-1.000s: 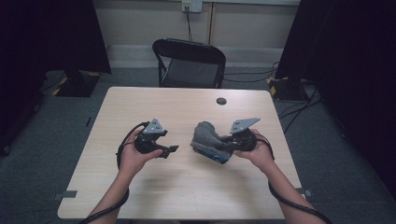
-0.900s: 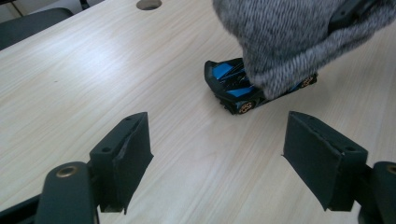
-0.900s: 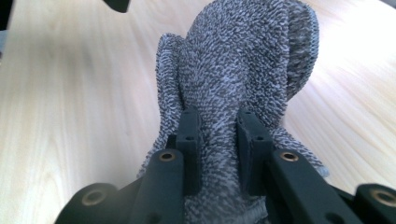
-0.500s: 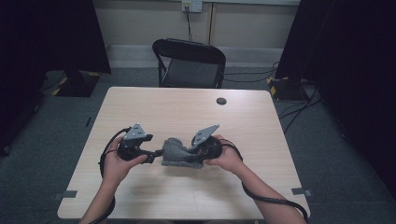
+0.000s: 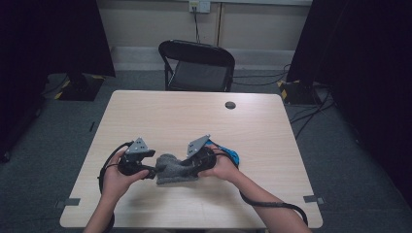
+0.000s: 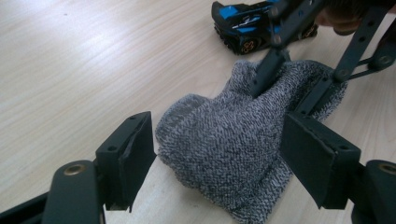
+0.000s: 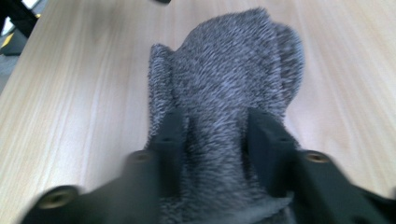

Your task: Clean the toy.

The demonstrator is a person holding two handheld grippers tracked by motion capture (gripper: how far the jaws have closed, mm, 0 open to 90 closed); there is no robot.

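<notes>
A grey knitted sock lies on the wooden table between my two grippers. My right gripper straddles its cuff end; the jaws have just been opening and stand loosely on either side of a fold of the sock, so my right gripper is open. My left gripper faces the toe end. In the left gripper view the sock sits between the jaws of my open left gripper, untouched, with my right gripper beyond it. A blue and black toy car stands behind the sock, just past my right hand.
A black folding chair stands at the table's far side. A small black round disc sits near the far edge. Black cables trail from both grippers toward the near edge. Dark curtains flank the room.
Both hands came toward the near edge and leftward and sank. The sock, carried by my right gripper, now rests on the table, and the right jaws have spread apart.
</notes>
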